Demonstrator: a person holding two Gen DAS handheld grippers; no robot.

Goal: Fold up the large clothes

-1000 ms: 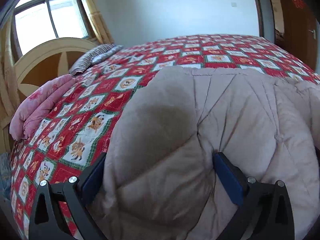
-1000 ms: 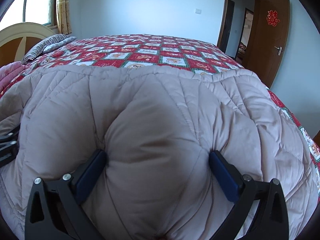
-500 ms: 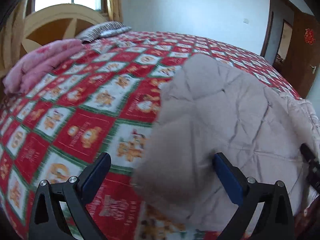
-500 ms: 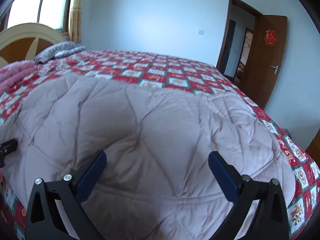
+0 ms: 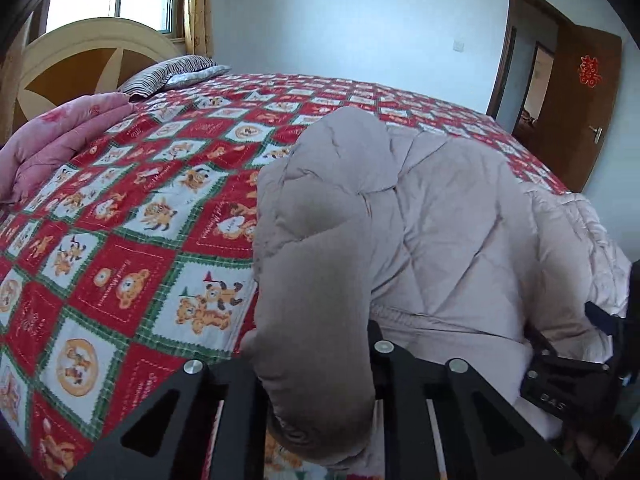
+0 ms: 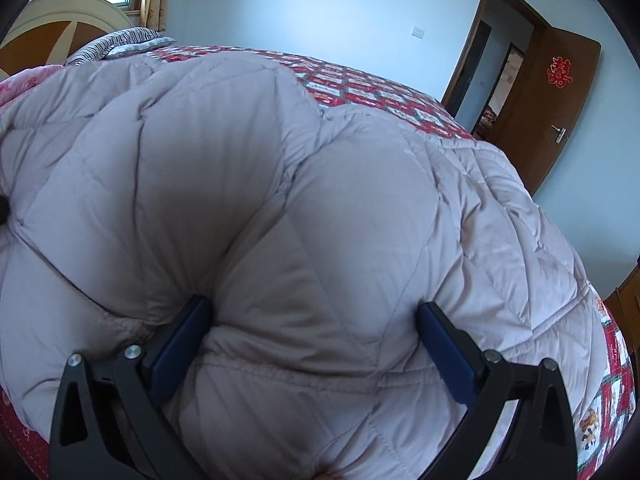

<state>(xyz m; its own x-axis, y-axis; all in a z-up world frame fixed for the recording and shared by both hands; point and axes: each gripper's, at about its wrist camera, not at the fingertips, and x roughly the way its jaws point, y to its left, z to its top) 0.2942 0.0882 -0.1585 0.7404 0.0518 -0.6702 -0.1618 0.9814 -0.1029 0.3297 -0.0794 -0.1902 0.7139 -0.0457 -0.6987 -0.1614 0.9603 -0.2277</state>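
the left gripper (image 5: 316, 364) had just closed its jaws on a near fold of the padded coat (image 5: 440, 220) on the bed (image 5: 120, 240), probably to lift it, while the right gripper (image 6: 316, 344) pressed wide jaws into its bulk.

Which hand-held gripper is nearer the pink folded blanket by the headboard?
Left. The left hand-held gripper is on the jacket edge facing the pink blanket; the right hand-held gripper sits farther along.

The big puffy coat (image 5: 440, 220) is pale pinkish-grey. It lies on the bedspread (image 5: 120, 248), which has red and white squares, green edges and little bears. By the bedspread's far end are a pink blanket (image 5: 60, 140) and a black-and-white striped pillow (image 5: 176, 74).
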